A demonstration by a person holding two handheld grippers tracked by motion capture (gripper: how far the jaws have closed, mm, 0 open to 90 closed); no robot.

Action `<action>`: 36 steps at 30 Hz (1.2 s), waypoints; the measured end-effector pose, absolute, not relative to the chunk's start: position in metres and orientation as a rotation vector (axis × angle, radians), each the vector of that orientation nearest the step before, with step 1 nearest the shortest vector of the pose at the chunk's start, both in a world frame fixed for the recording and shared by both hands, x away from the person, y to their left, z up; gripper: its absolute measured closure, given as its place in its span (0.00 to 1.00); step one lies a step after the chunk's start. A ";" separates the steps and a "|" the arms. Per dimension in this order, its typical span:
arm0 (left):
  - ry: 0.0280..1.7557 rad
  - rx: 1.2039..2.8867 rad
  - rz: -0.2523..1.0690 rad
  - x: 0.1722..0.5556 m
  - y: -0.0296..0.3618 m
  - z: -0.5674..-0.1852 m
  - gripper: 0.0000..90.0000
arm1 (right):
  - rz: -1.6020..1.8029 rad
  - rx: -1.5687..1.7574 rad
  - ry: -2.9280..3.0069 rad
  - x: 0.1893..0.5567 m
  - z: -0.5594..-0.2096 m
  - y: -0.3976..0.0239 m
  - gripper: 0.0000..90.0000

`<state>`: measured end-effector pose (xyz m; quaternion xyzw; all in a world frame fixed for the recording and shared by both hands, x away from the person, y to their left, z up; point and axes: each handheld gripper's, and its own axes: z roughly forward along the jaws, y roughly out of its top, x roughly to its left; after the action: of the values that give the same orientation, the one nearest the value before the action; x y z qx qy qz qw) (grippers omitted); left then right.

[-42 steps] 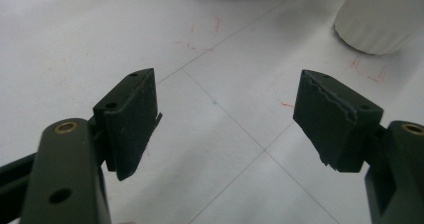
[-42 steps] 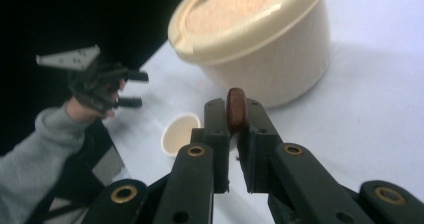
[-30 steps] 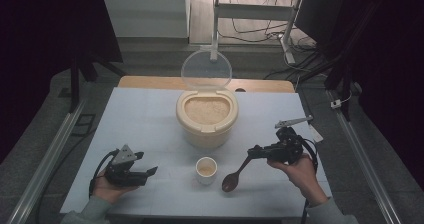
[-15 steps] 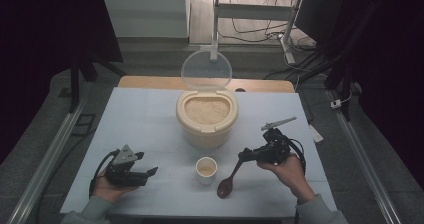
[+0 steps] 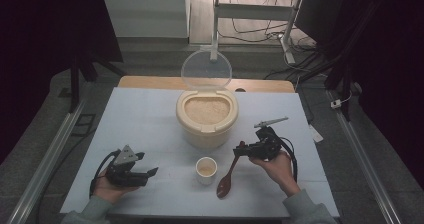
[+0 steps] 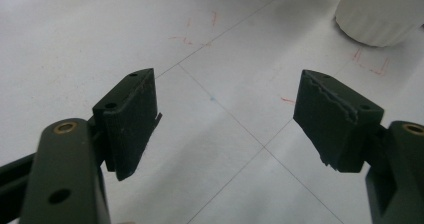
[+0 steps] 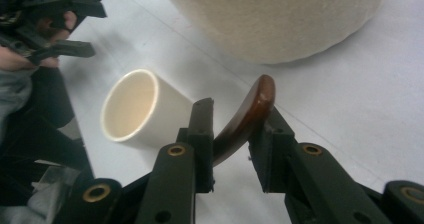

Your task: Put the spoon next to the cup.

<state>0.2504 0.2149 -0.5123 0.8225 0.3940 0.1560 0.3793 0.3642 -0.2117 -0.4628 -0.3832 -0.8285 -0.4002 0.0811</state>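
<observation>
Rice container (image 5: 206, 119), lid up, stands beyond and left of the right gripper (image 5: 242, 149). Cup (image 5: 206, 170) just left of it. We see the wooden spoon (image 5: 227, 176) between its jaws, bowl on the table, long axis running toward the person. Jaws have just been opening, grip looks slackened; earlier the spoon hung higher. Left gripper (image 5: 150, 172) rests released, well apart.
</observation>
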 end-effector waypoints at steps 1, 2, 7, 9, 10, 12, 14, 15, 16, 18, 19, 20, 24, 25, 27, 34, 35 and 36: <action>1.005 2.103 0.398 0.250 0.215 -0.512 0.28 | -1.193 -1.152 -2.480 0.365 -0.465 -0.211 0.78; 1.005 2.104 0.398 0.250 0.215 -0.512 0.28 | -1.191 -1.149 -2.485 0.367 -0.468 -0.209 0.77; 1.004 2.106 0.397 0.251 0.215 -0.513 0.28 | -1.168 -1.176 -2.524 0.373 -0.481 -0.205 0.71; 1.003 2.107 0.397 0.251 0.215 -0.513 0.28 | -1.159 -1.186 -2.552 0.374 -0.485 -0.202 0.68; 1.003 2.107 0.397 0.251 0.215 -0.513 0.28 | -1.153 -1.190 -2.566 0.375 -0.488 -0.201 0.67; 1.003 2.107 0.397 0.251 0.215 -0.513 0.28 | -1.139 -1.209 -2.590 0.376 -0.492 -0.198 0.65; 1.003 2.107 0.397 0.251 0.215 -0.513 0.28 | -1.136 -1.225 -2.604 0.377 -0.496 -0.196 0.64; 1.003 2.107 0.397 0.251 0.215 -0.513 0.28 | -1.131 -1.229 -2.613 0.377 -0.497 -0.195 0.63; 1.003 2.108 0.398 0.251 0.215 -0.513 0.28 | -1.128 -1.231 -2.622 0.377 -0.499 -0.194 0.62; 1.004 2.109 0.398 0.251 0.215 -0.513 0.28 | -1.117 -1.242 -2.642 0.377 -0.502 -0.193 0.61; 1.003 2.109 0.397 0.251 0.215 -0.513 0.28 | -1.111 -1.248 -2.649 0.378 -0.503 -0.192 0.60; 1.003 2.109 0.398 0.251 0.214 -0.513 0.28 | -1.103 -1.257 -2.658 0.378 -0.505 -0.191 0.59; 1.003 2.109 0.399 0.251 0.215 -0.513 0.28 | -1.093 -1.270 -2.703 0.377 -0.508 -0.187 0.56; 1.003 2.109 0.399 0.251 0.214 -0.513 0.28 | -1.087 -1.270 -2.720 0.377 -0.509 -0.187 0.55; 1.003 2.111 0.398 0.251 0.214 -0.513 0.28 | -1.076 -1.282 -2.741 0.376 -0.511 -0.185 0.53; 1.004 2.109 0.400 0.250 0.214 -0.513 0.28 | -1.062 -1.304 -2.809 0.376 -0.515 -0.181 0.47; 1.003 2.108 0.399 0.251 0.214 -0.513 0.28 | -1.057 -1.305 -2.824 0.375 -0.515 -0.180 0.46; 1.003 2.109 0.399 0.251 0.215 -0.513 0.28 | -1.065 -1.306 -2.825 0.375 -0.515 -0.180 0.46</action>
<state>0.2505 0.2146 -0.5129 0.8246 0.3921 0.1561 0.3768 0.3754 -0.1800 -0.5154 -0.3960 -0.8564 -0.3229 -0.0740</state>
